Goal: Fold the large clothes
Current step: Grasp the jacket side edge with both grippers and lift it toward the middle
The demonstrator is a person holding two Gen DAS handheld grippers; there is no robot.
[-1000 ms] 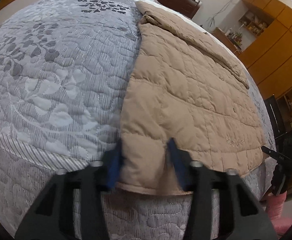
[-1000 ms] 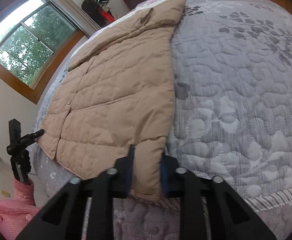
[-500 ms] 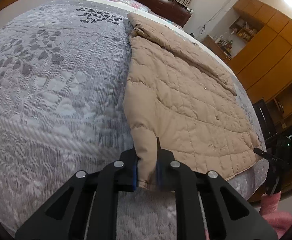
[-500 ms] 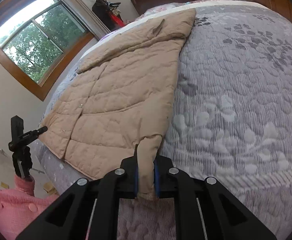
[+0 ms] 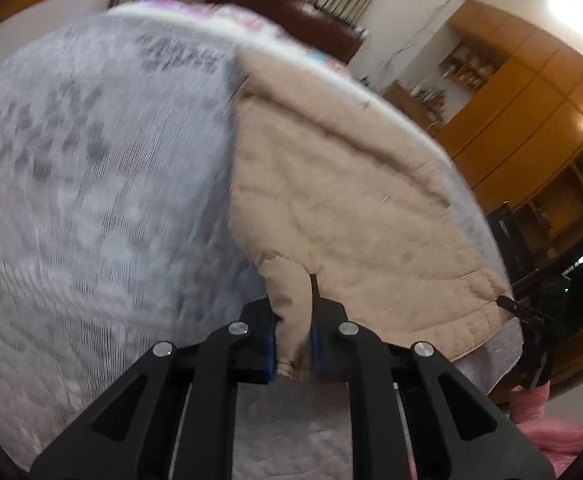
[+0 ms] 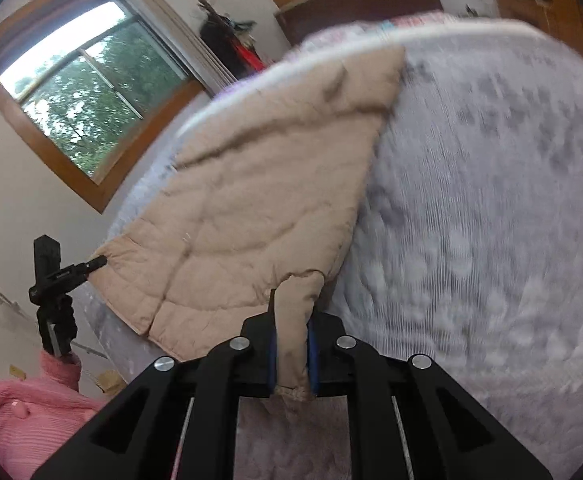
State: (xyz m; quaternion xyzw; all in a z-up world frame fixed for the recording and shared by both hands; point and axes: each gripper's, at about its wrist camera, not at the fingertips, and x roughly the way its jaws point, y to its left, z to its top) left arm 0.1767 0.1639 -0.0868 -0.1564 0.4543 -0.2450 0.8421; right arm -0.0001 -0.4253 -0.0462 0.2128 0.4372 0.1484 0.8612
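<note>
A large tan quilted jacket lies spread on a bed with a grey patterned bedspread; it also shows in the right wrist view. My left gripper is shut on the jacket's near hem corner and holds it raised off the bed. My right gripper is shut on the other near hem corner, also raised. The bedspread fills the right of that view. Both views are motion-blurred.
A dark wooden headboard stands at the far end. Wooden cabinets line the right wall. A window is on the left wall. A black tripod and pink cloth sit beside the bed.
The left gripper has closed on the jacket hem. Both grippers have lifted their corners off the bed and the views now tilt upward.
</note>
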